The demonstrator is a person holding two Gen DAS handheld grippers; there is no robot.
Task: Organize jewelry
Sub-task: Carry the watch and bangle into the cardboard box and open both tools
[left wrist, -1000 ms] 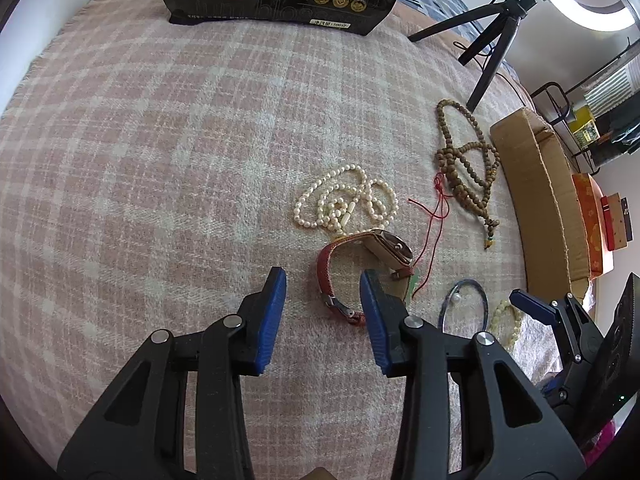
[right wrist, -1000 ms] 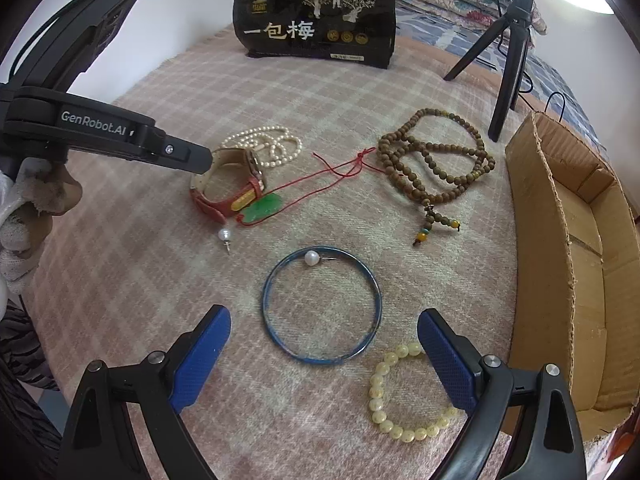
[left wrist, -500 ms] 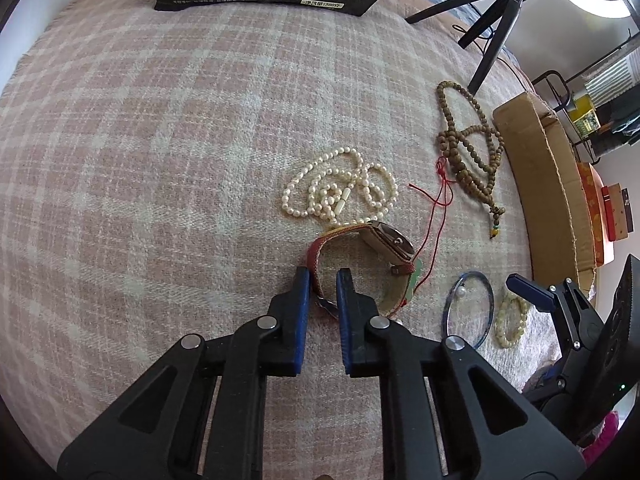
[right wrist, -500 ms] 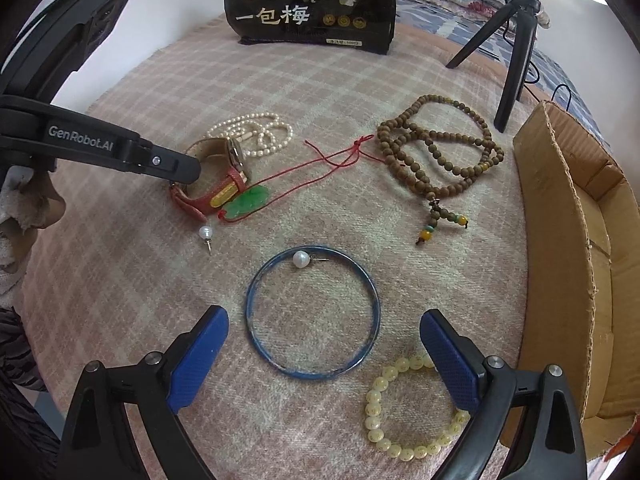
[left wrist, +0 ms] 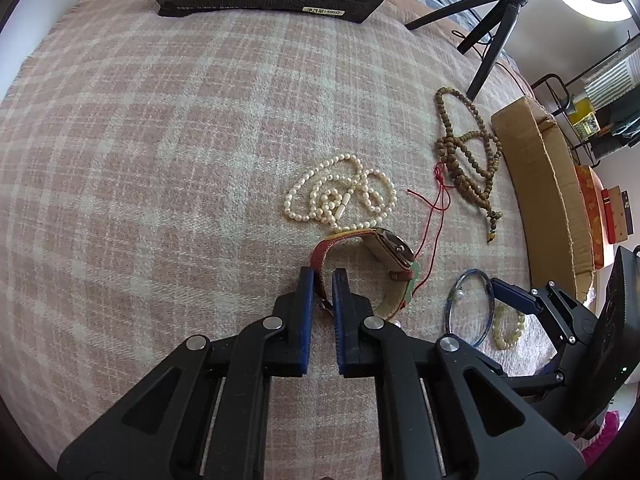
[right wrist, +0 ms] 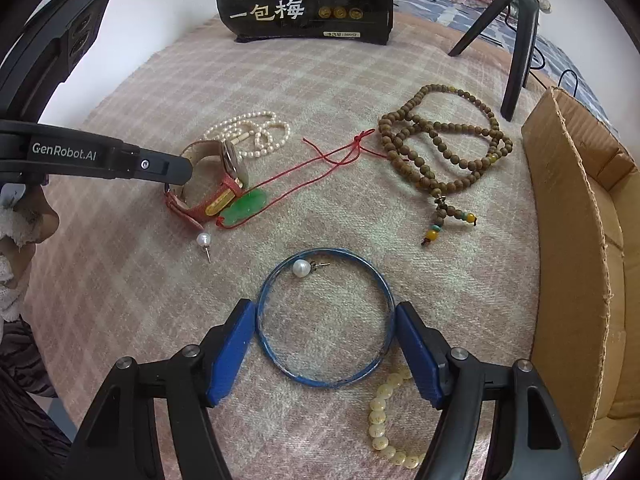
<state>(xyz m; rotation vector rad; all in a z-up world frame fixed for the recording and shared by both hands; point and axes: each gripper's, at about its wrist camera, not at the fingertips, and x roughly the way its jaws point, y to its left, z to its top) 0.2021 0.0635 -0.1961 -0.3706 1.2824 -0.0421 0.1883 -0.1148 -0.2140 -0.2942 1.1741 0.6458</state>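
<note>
**Left tongs pinched on the watch strap, right tongs around the blue bangle**

Your left gripper (left wrist: pixel 320 280) has its jaws drawn narrow on the red strap of the watch (left wrist: pixel 384 248), which stands on edge on the plaid blanket (left wrist: pixel 160 160), face toward 2 o'clock in the left wrist view. Your right gripper (right wrist: pixel 325 334) is spread wide, its blue pads just outside the rim of the blue bangle (right wrist: pixel 325 376) on either side; whether they touch it you cannot tell.

Inside the bangle at 11 o'clock lies a pearl stud (right wrist: pixel 301 268). A second pearl stud (right wrist: pixel 204 240) lies loose just beside the watch's strap end. A green pendant (right wrist: pixel 246 206) touches the watch at its 4 o'clock side, its red cord (right wrist: pixel 320 168) running toward the brown bead necklace (right wrist: pixel 440 148). The pearl necklace (left wrist: pixel 340 196) lies heaped right behind the watch at 12 o'clock. A pale bead bracelet (right wrist: pixel 384 428) curls under your right gripper's right finger.

At 3 o'clock in the right wrist view stands a cardboard box (right wrist: pixel 568 280), its wall near the bangle. At 12 o'clock a black bag (right wrist: pixel 304 4) stands at the blanket's far edge, with a tripod (right wrist: pixel 516 40) at 1 o'clock. The blanket's open stretch runs from 9 to 12 o'clock of the watch.
</note>
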